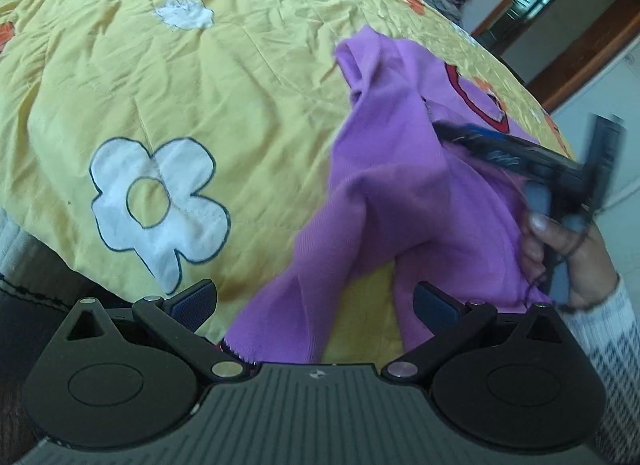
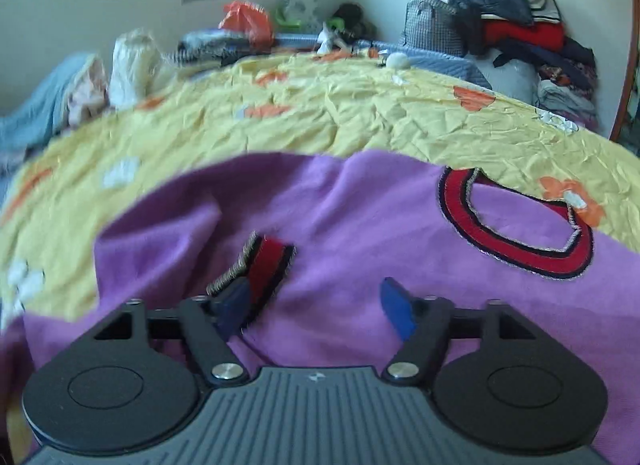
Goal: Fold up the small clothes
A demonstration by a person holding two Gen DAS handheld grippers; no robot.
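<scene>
Spread purple garment (image 2: 340, 225) flat on yellow bedspread (image 1: 200, 85) before folding. Left gripper (image 1: 314, 305) wide, empty; right gripper (image 2: 316, 305) wide over fabric. Align red-trimmed neckline (image 2: 520, 233) first.

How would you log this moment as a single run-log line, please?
task: fold small clothes | purple garment crumpled on yellow bedspread | left gripper open, cloth between fingers | right gripper open over garment

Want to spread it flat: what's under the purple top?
The yellow floral bedspread lies under the purple top wherever its edges show; whatever is beneath its middle is covered.
</scene>
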